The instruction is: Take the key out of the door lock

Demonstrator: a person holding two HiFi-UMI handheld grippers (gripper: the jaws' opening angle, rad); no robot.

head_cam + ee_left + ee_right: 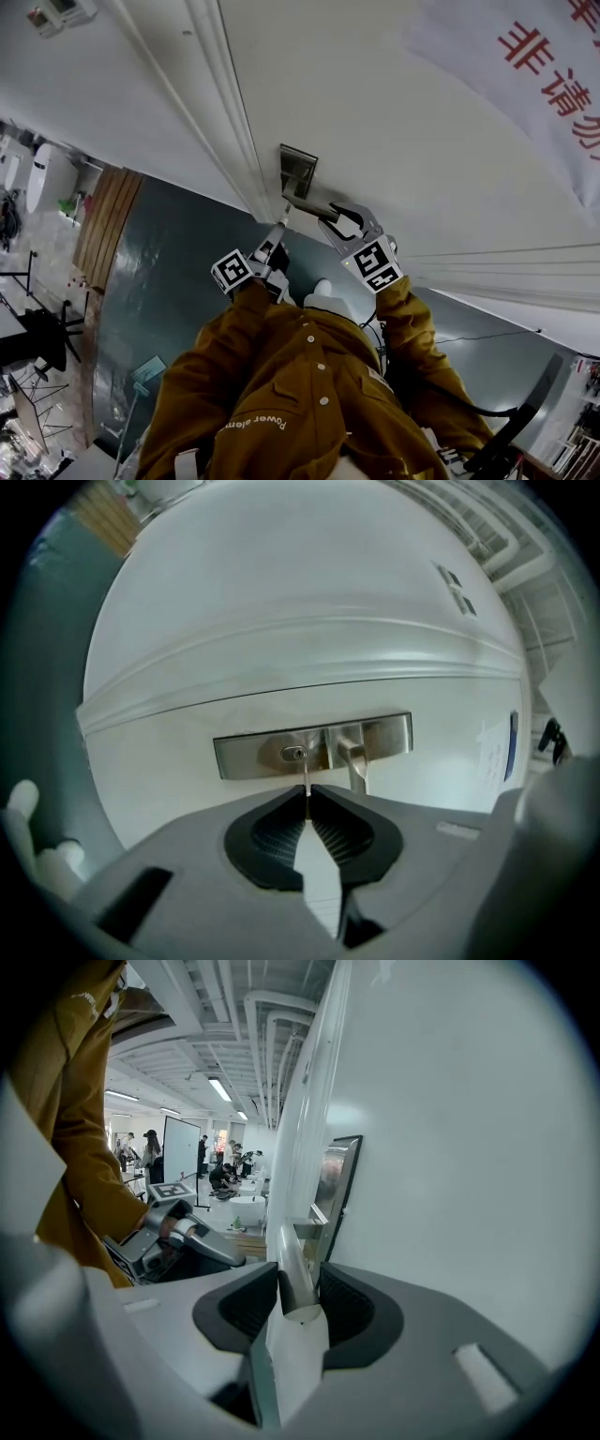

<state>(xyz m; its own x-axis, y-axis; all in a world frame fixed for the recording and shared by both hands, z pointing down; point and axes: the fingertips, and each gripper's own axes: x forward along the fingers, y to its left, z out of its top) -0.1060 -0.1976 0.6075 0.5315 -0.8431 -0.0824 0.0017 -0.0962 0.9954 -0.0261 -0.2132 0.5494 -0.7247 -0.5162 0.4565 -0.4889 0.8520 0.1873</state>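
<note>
Left gripper (307, 794): fingers pinched almost together on the key (307, 778), the thin blade edge-on between the pads. It points level at the door (394, 112), probably so the pull runs straight out of the lock.
Key: held by the left gripper, tip at or just in front of the keyhole (294, 754) in the lock plate (253, 757).
Right gripper (298, 1283): fingers partway apart, clamped on the handle (292, 1269). Judged to steady the door against the pull.
Hard to make out: whether the tip is clear of the keyhole; the key's head is buried between the pads.
Cut off: a sheet (525, 75) with red lettering, at the head view's top right edge.
</note>
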